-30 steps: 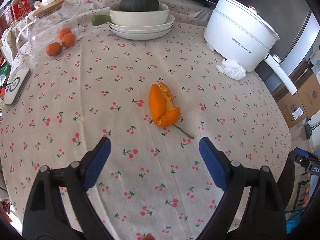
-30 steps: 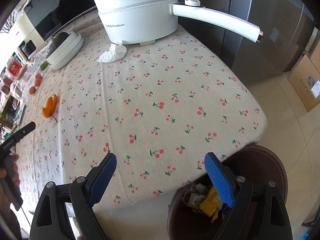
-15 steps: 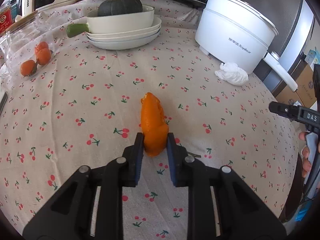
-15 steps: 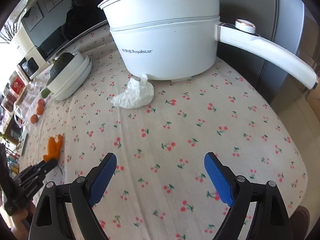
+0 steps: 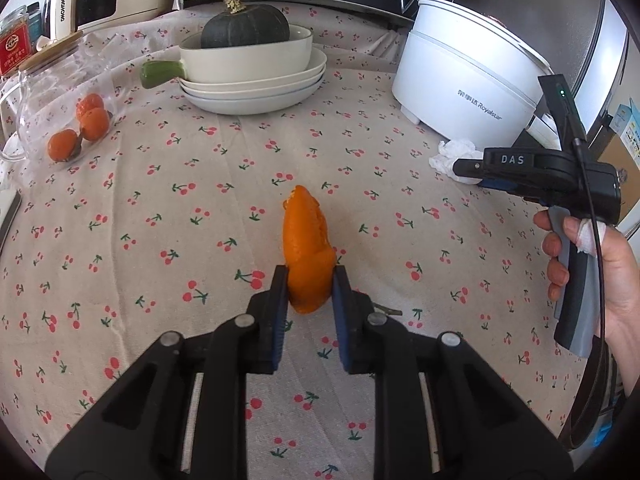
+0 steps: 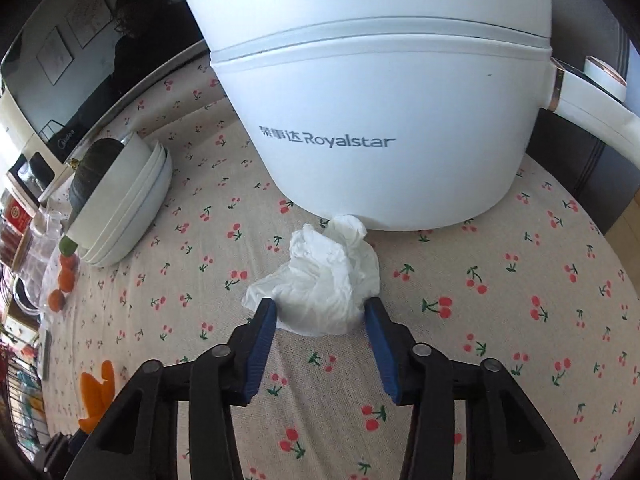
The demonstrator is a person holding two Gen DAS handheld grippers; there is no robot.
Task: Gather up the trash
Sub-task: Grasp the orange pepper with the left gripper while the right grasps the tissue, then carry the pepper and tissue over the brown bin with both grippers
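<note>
The left gripper (image 5: 309, 288) is clamped on the near end of the orange peel (image 5: 306, 248), which rests on the cherry-print bench (image 5: 160, 208) near its middle. The right gripper (image 6: 322, 314) is closing; its jaws flank the crumpled white tissue (image 6: 324, 280), pads at the tissue's sides. The tissue lies toward the bench's right edge, touching the base of the white electric pot (image 6: 380, 100).

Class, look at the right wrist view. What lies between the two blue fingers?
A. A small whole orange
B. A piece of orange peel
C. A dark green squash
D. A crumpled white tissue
D: the crumpled white tissue sits between the right gripper's fingers, just in front of the white Royalstar pot.
</note>
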